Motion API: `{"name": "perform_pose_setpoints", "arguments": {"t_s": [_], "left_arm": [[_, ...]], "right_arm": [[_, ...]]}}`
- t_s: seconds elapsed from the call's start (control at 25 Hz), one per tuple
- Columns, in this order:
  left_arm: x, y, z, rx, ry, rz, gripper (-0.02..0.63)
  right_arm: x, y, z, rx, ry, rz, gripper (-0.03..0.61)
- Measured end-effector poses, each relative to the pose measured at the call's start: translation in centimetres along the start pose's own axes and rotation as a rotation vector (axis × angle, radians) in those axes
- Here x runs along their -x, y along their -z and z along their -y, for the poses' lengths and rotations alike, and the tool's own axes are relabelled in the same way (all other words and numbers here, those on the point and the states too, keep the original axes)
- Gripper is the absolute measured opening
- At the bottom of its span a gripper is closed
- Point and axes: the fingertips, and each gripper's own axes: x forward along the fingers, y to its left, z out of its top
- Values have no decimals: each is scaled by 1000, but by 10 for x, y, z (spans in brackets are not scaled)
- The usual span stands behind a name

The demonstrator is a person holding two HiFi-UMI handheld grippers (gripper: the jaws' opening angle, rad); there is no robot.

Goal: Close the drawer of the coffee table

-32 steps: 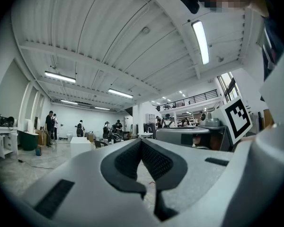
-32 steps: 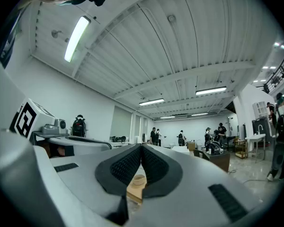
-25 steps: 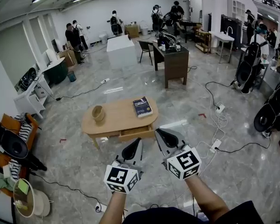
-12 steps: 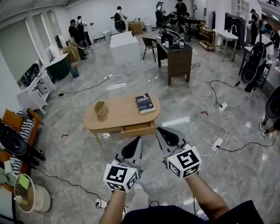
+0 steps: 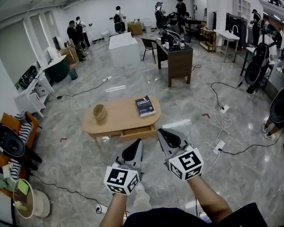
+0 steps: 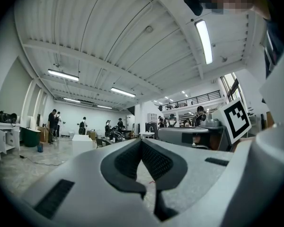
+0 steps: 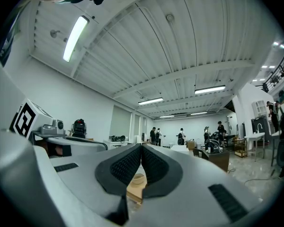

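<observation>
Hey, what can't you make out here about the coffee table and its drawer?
- Drawer inside: head view, too small to see into.
- Book title: head view, too small.
- Coffee table: left gripper view, hidden behind the left tongs; right gripper view, only a sliver shows between the right tongs.

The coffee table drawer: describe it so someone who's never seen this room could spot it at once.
A low oval wooden coffee table stands alone on the grey floor. The drawer sits in its near side, below the dark book; it is the one front panel pulled slightly out.
</observation>
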Motion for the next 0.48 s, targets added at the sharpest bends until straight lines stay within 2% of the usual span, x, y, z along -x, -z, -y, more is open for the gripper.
{"name": "perform_pose_setpoints", "arguments": {"t_s": [0.48], "left_arm": [[-31, 7, -43, 14, -13, -3, -2]], "right_arm": [[-50, 9, 15, 5, -15, -11, 20]]}}
